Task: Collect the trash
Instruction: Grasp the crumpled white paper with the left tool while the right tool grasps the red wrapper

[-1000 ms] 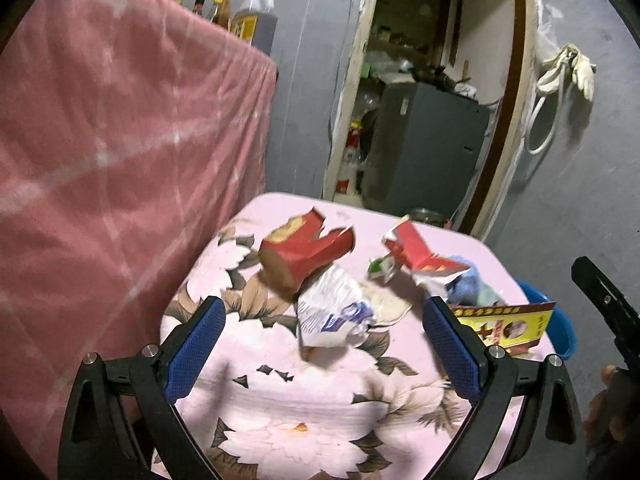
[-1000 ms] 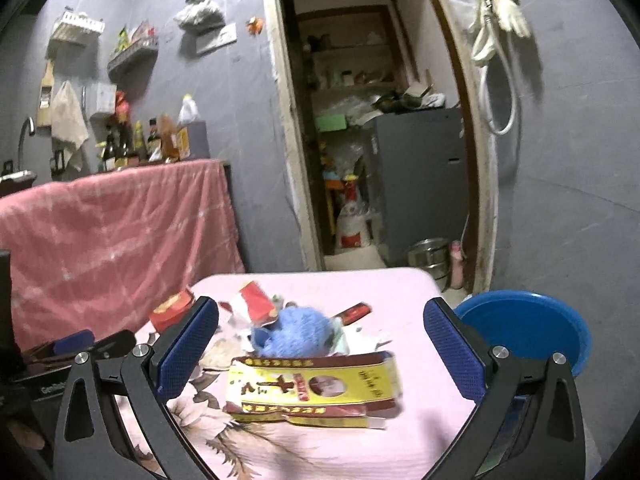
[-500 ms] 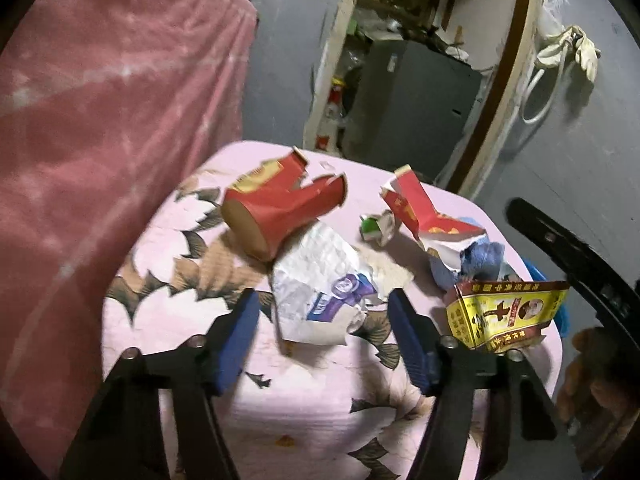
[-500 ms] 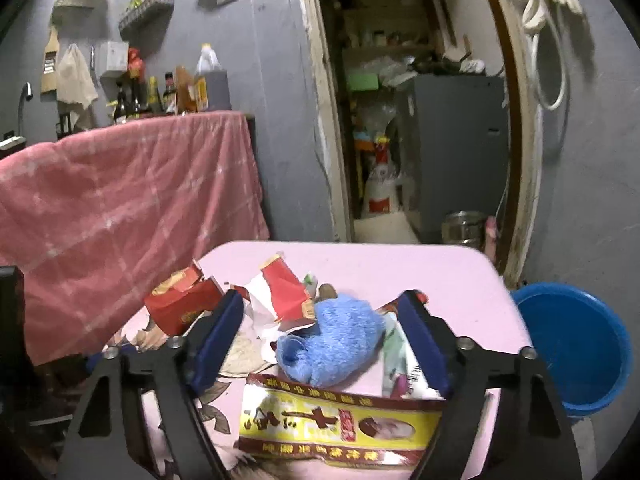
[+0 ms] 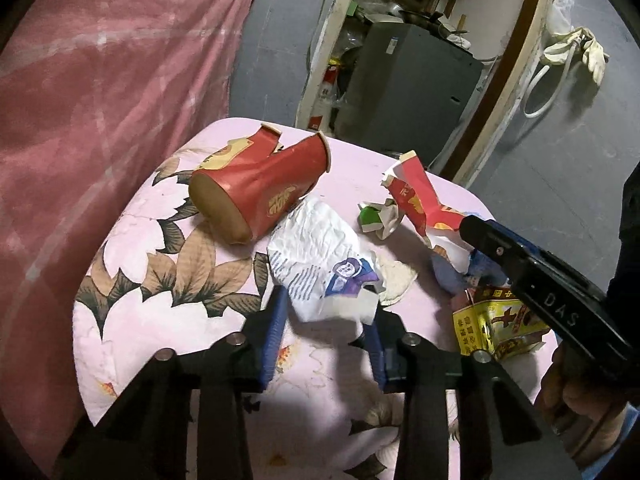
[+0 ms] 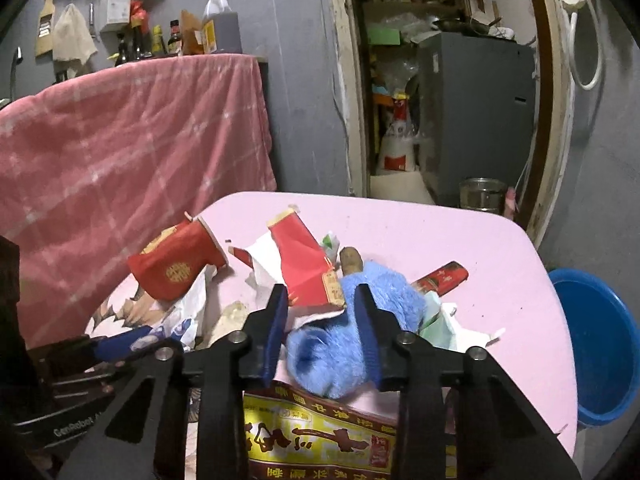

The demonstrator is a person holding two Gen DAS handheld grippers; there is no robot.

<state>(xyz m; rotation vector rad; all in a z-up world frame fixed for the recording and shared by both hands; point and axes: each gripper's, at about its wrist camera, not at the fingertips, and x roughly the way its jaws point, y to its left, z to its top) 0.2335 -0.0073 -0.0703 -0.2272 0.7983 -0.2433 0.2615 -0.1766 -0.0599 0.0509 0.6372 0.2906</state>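
Note:
Trash lies on a pink flowered table. My left gripper is shut on a crumpled white wrapper with a purple print. My right gripper is shut on a fluffy blue cloth. A torn red paper cup lies on its side to the left, and shows in the right wrist view. A torn red paper piece and a yellow carton lie around the cloth. The carton also shows in the left wrist view.
A blue basin stands on the floor right of the table. A pink cloth-covered counter rises on the left with bottles on top. A doorway with a grey cabinet lies behind. A small green wad lies mid-table.
Both grippers moved forward and down and closed: the left onto the white wrapper, the right onto the blue cloth. Both were wide open a second ago.

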